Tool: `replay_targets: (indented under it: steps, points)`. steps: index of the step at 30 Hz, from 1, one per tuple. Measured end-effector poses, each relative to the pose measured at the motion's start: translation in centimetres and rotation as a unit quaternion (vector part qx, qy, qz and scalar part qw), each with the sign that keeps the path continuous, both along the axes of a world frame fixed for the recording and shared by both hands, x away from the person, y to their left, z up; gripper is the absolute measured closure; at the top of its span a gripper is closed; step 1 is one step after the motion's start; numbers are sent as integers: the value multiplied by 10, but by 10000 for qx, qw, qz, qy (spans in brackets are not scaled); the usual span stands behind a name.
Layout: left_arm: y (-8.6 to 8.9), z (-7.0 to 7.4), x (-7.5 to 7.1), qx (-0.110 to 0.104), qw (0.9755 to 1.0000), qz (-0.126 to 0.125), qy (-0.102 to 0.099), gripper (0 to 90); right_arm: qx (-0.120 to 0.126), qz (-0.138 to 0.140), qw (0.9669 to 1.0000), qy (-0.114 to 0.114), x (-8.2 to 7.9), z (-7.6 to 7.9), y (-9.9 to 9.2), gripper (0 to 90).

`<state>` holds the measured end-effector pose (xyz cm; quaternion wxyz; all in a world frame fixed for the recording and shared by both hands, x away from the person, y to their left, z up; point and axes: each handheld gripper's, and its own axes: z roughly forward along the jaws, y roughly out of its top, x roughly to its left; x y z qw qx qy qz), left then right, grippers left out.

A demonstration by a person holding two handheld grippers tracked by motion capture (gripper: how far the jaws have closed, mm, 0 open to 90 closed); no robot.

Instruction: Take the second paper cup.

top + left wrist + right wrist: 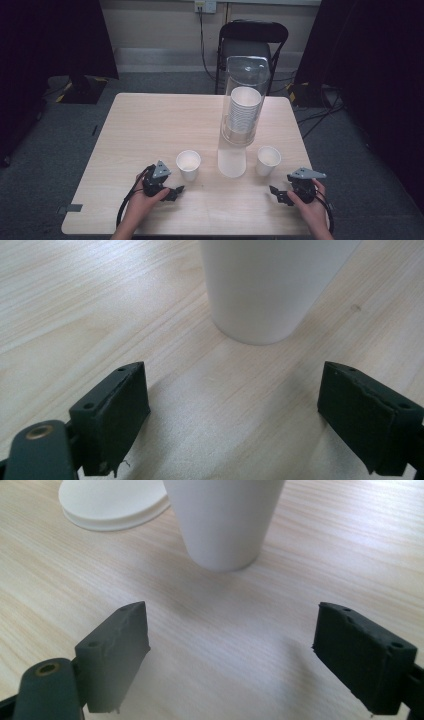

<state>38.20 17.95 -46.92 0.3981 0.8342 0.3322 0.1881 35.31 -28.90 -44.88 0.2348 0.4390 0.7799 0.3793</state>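
Two paper cups already stand on the wooden table (150, 120) in the high view, the left cup (188, 164) and the right cup (268, 160) flanking a clear dispenser (244, 100) with its stack still tall (most dispensing probably remains); grey carpet and a black chair (252, 37) lie beyond. Left gripper view: the left gripper (235, 410) stands wide open, empty, its cup just ahead. Right gripper view: the right gripper (232, 652) likewise, empty, near its cup.

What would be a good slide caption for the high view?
Two hand-held grippers, left and right, open before two paper cups flanking a clear cup dispenser on a wooden table.
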Motion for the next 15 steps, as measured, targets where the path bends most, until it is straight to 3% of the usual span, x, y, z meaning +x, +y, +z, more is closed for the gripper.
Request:
replay_targets:
  steps: [8,15]
  points:
    - [0,0,0,2,10000,-2,1,125,48,-6,10000,51,-10,-3,-10,141]
    - [0,0,0,4,10000,-5,0,125,41,78,9999,59,-12,-2,-7,141]
